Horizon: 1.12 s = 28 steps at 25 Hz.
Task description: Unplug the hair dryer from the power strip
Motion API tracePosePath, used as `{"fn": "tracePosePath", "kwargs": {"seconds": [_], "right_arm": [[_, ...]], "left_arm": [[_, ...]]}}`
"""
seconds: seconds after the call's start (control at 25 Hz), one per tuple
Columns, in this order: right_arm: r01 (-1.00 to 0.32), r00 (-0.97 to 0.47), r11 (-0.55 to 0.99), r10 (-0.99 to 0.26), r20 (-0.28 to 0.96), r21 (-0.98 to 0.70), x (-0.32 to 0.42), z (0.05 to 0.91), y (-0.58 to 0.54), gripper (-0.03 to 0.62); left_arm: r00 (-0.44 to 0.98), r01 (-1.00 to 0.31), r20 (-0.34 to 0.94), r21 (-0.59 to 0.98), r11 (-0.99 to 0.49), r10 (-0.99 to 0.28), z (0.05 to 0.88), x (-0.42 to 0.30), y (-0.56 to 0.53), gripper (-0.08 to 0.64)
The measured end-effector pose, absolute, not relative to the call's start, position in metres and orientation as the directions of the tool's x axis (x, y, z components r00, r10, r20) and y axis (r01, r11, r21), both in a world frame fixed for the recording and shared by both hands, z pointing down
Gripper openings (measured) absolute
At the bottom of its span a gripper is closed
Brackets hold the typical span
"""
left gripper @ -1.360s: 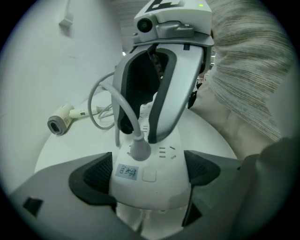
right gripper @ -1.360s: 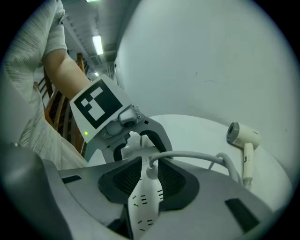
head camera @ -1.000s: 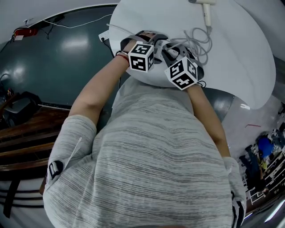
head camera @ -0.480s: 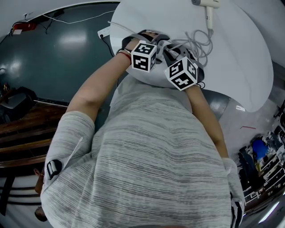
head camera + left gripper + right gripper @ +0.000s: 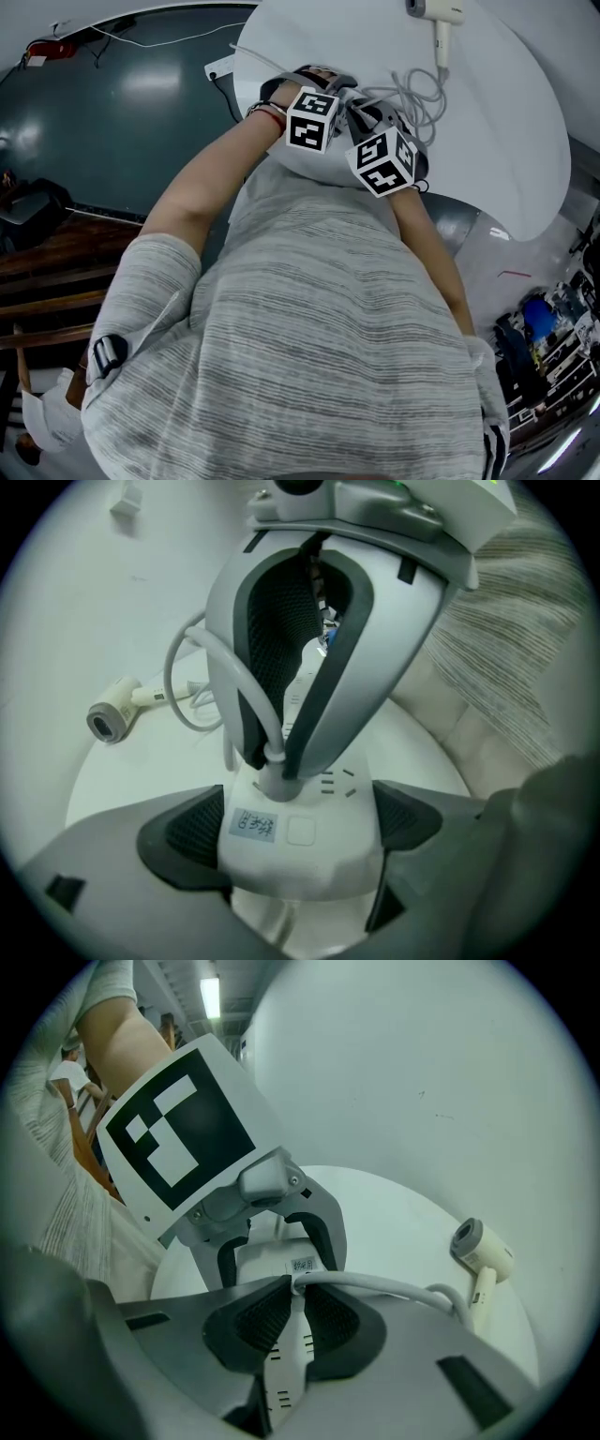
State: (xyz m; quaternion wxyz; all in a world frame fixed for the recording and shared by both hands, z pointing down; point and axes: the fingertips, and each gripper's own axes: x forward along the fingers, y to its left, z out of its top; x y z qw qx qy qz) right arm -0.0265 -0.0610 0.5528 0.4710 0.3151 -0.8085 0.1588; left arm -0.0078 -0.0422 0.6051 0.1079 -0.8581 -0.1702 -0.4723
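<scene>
Nearest to us, at the near edge of the round white counter [image 5: 506, 112], our left claw [image 5: 298, 829] is closed across the end of the white power strip [image 5: 309, 866]. One dark pad presses on each long side of the strip, which lies flat on the counter and runs away from us.

Just beyond that grip, our right claw [image 5: 295, 1312] comes down steeply onto the strip from above. Its jaws have just been closing, and the grey plug [image 5: 272, 778] stands between them. The pads now pinch the plug at its neck, leaving only a narrow gap. The plug sits in its socket on the strip, beside a small label and a square button.

From the plug, the pale cord [image 5: 375, 1285] leaves sideways and loops loosely over the counter. Farther off, well apart from both claws, the white hair dryer [image 5: 480, 1251] lies on its side near the far edge of the counter, with its handle toward the loops.
</scene>
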Motion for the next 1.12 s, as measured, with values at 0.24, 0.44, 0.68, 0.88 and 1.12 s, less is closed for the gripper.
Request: {"fn": "tracePosePath", "kwargs": {"seconds": [0.24, 0.44, 0.68, 0.88, 1.12], "right_arm": [[-0.702, -0.389, 0.711, -0.347, 0.853, -0.031, -0.023, 0.549, -0.062, 0.054], [-0.686, -0.385, 0.728, -0.348, 0.855, -0.012, -0.023, 0.548, -0.062, 0.054], [-0.663, -0.368, 0.749, -0.341, 0.865, 0.014, -0.026, 0.548, -0.056, 0.052], [-0.704, -0.417, 0.704, -0.306, 0.856, -0.091, -0.021, 0.545, -0.064, 0.052], [-0.619, -0.328, 0.783, -0.332, 0.885, 0.064, -0.026, 0.546, -0.052, 0.052]], "left_arm": [[0.483, 0.406, 0.854, -0.02, -0.914, 0.196, 0.605, -0.007, -0.04, 0.476], [0.482, 0.403, 0.854, -0.018, -0.915, 0.195, 0.605, -0.007, -0.04, 0.476], [0.478, 0.408, 0.856, -0.017, -0.913, 0.198, 0.605, -0.008, -0.038, 0.479], [0.482, 0.391, 0.855, -0.014, -0.92, 0.191, 0.604, -0.008, -0.04, 0.477], [0.477, 0.406, 0.857, -0.017, -0.914, 0.196, 0.605, -0.007, -0.038, 0.477]]}}
